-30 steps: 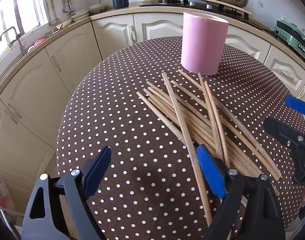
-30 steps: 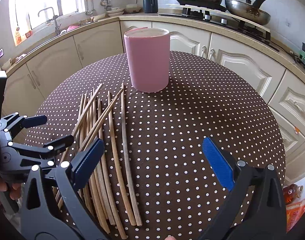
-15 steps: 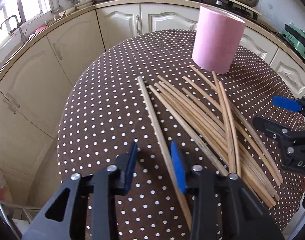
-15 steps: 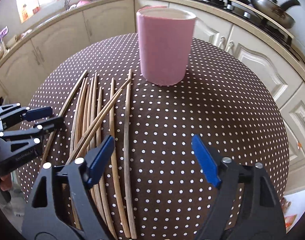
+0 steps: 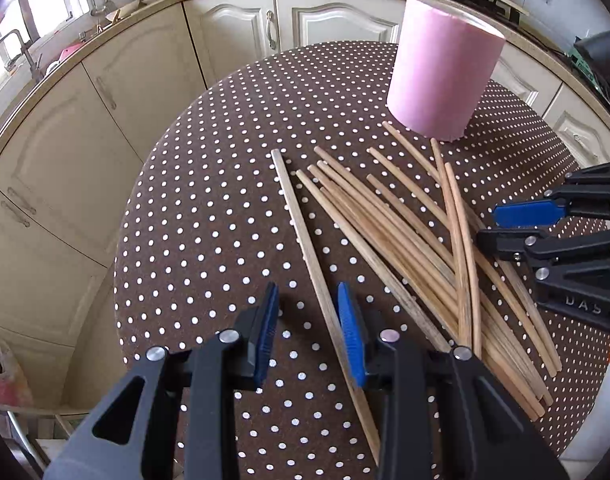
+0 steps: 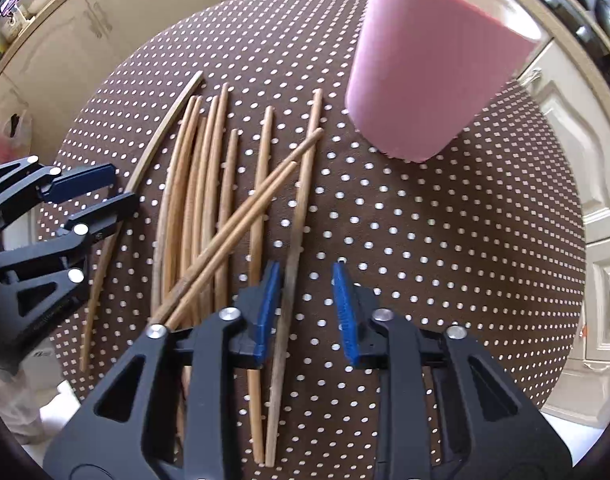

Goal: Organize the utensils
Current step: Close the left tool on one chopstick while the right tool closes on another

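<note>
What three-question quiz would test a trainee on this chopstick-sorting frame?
1. True or false: the pink holder already contains chopsticks.
2. Which chopstick sits between the left gripper pads? A) the lone chopstick apart from the pile B) one of the crossed pair
3. Fill in: the right gripper straddles the pile's ____most chopstick.

Key: 1 cannot tell, its inside is hidden; 2 A; 3 right.

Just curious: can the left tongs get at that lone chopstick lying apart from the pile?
Probably yes. The left tongs are open and already straddle the lone chopstick, which lies clear of the pile, nothing between.
</note>
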The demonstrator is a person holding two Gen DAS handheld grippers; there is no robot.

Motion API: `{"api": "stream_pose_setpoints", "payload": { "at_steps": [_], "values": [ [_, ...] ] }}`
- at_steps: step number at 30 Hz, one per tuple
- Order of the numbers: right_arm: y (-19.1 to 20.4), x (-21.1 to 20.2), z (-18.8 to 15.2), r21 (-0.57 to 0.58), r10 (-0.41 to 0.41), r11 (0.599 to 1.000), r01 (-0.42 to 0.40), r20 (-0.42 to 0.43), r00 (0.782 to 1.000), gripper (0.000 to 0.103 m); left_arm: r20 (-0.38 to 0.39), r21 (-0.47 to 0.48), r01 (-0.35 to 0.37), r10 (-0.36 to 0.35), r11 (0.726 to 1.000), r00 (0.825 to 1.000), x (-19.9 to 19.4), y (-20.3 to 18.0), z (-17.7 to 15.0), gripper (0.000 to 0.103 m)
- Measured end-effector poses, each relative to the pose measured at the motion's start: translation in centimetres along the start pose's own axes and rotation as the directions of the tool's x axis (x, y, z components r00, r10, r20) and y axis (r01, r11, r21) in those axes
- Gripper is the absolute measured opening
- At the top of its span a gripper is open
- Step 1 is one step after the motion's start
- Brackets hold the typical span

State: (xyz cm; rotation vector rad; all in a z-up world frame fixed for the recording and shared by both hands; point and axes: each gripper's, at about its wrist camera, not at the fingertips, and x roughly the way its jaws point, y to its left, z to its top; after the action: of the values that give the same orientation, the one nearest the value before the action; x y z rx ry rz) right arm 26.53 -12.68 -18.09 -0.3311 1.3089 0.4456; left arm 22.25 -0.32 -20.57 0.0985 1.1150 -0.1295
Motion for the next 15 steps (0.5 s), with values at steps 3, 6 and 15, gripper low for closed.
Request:
{"api": "stream_pose_setpoints", "payload": {
  "at_steps": [3,6,15],
  "values": [
    [-0.2,0.1,1.6,-0.02,-0.003,1.0,0.002,-0.051,0.999,0.024,-0.002,-0.022,-0.006,0.005,1.0,1.0,0.2,0.3,0.7,0.018],
    [-0.3,0.1,3.3,-0.029,-0.005,1.0,0.003,-0.075,0.997,0.02,0.007,-0.053,-0.005,0.005,0.999,1.0,0.3,0.9,1.1,0.009],
    [-0.4,0.4,4.7,-0.007,0.004,1.0,-0.005,-0.082,0.997,0.007,0.026,-0.1,0.024,-0.022,0.995,0.999,0.5,2.3,1.0,0.006]
  ]
}}
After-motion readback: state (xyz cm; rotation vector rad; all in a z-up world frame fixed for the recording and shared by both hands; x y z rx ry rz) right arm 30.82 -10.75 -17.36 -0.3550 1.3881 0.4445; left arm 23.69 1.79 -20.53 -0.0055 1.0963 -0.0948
